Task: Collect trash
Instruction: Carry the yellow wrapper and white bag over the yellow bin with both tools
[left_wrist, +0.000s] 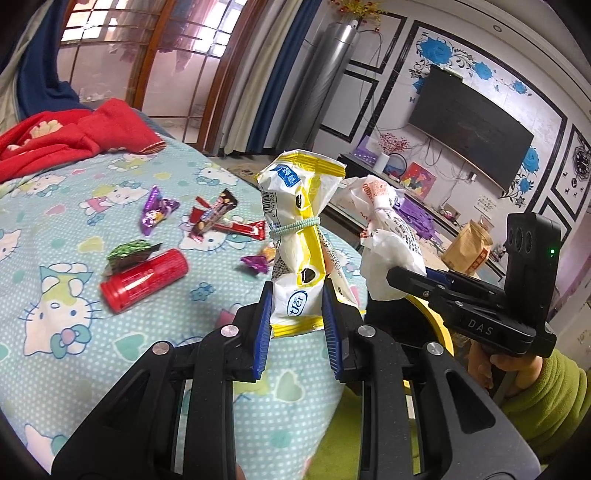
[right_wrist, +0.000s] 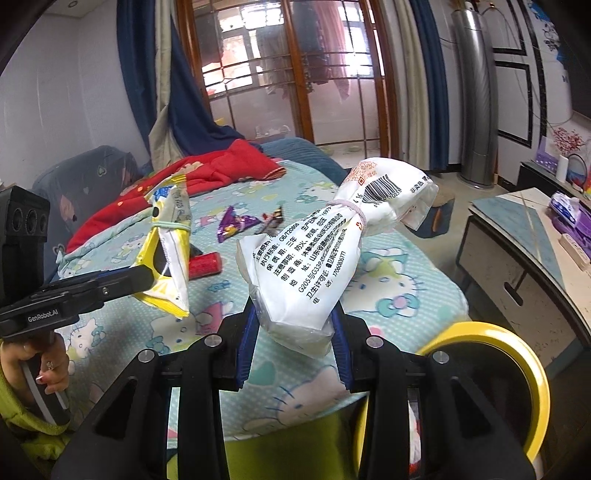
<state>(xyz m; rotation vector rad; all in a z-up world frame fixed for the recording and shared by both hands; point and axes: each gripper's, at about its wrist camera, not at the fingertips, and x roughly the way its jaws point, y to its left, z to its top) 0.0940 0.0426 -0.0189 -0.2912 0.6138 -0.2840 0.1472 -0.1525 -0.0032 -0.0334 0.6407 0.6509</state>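
A yellow-and-white snack bag tied with a green band (left_wrist: 295, 236) is clamped in the left gripper (left_wrist: 295, 314) above the bed's near edge; a banded white printed bag (right_wrist: 306, 266) is pinched by the right gripper (right_wrist: 293, 332). Held only at the bottom seams, either could slip short of the yellow-rimmed bin (right_wrist: 532, 369).

**Daylight from the window, strong fisheye bending**

Both views are bright enough, with soft daylight that comes through the large window (right_wrist: 295, 74) behind the bed (left_wrist: 74, 229). The glass is overexposed and looks pale pink and white. Shadows are soft; a weak one lies on the sheet under the red bottle (left_wrist: 144, 280). The white bag (right_wrist: 314, 251) shows small glare on its plastic. Straight lines, like the window frame and the television (left_wrist: 469, 133), bend strongly near the edges, and the corners go black. The near claw parts are a little soft, and the far wall is not sharp.
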